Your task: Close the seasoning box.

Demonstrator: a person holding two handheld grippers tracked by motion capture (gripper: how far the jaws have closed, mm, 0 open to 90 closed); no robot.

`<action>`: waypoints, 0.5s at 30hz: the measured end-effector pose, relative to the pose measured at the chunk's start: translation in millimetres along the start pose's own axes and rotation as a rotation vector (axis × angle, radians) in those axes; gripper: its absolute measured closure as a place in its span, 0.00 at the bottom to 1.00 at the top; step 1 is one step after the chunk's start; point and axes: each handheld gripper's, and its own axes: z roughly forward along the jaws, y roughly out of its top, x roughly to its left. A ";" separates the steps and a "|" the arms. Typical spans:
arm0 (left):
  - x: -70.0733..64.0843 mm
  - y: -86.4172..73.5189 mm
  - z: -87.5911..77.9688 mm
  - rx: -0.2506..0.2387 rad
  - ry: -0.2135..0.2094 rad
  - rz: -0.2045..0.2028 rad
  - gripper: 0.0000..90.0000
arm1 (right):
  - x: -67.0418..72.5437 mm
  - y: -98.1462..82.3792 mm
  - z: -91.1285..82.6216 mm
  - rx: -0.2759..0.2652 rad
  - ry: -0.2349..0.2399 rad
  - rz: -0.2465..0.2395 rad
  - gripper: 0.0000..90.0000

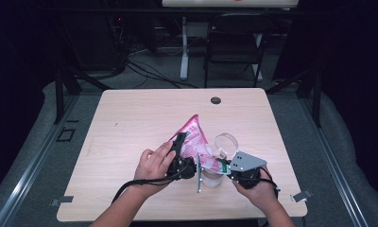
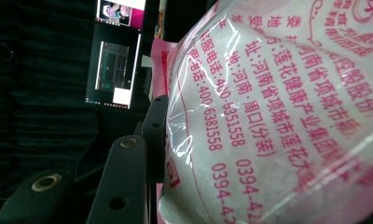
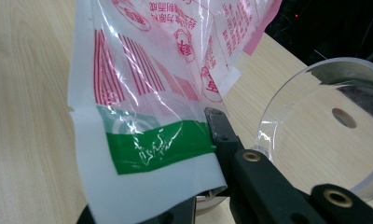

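A pink-and-white plastic pouch [image 1: 193, 137] hangs tilted above the middle of a pale wood-grain desk [image 1: 130, 123], held between two hand-held tools, its pointed upper corner aimed toward the far edge. The left tool [image 1: 180, 142], gripped by the person's left hand [image 1: 154, 163], clamps the pouch from the left side; in the left gripper view one black jaw presses flat against the glossy film, which bulges with a white, grainy filling behind rows of red printed characters and digits [image 2: 278, 116]. The right tool [image 1: 225, 165], carried in the right hand [image 1: 255, 187] and topped by a grey three-cornered plate, is closed on the pouch's lower corner; in the right gripper view its black jaw pinches the flat sealed edge just beside a green band [image 3: 156, 142], under red stripes on crinkled, see-through film. A clear round container [image 1: 225, 144] stands on the desk just beside the pouch's right side, between the pouch and the right tool, and the right gripper view shows its thin curved transparent wall [image 3: 287, 107] close to the jaw. The desk has rounded corners and a small dark round grommet [image 1: 216, 100] near its far edge. Beyond it, a dark folding chair [image 1: 234, 42] stands on grey floor among black cables.
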 end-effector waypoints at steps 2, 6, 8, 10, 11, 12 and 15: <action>0.4 0.4 -0.3 0.002 0.000 0.002 0.69 | -0.2 0.0 -0.1 0.001 0.000 -0.001 0.99; 0.5 0.6 -0.4 0.000 0.000 0.003 0.69 | -0.3 -0.3 0.0 -0.001 -0.001 0.000 0.99; 0.6 0.8 -0.4 -0.001 0.000 0.003 0.69 | -0.3 -0.4 0.1 0.000 0.000 0.000 0.99; 0.5 0.8 -0.4 -0.005 0.002 0.004 0.69 | -0.4 -0.7 0.3 0.000 0.001 0.000 0.99; 0.7 1.0 -0.6 -0.001 -0.001 0.004 0.69 | -0.5 -0.7 0.5 -0.001 0.003 0.001 0.99; 0.8 1.0 -0.6 -0.001 -0.001 0.004 0.69 | -0.4 -0.8 0.5 0.000 0.005 0.002 0.99; 1.4 1.2 -0.9 -0.002 0.003 0.006 0.69 | -0.4 -0.8 0.6 0.000 0.003 0.001 0.99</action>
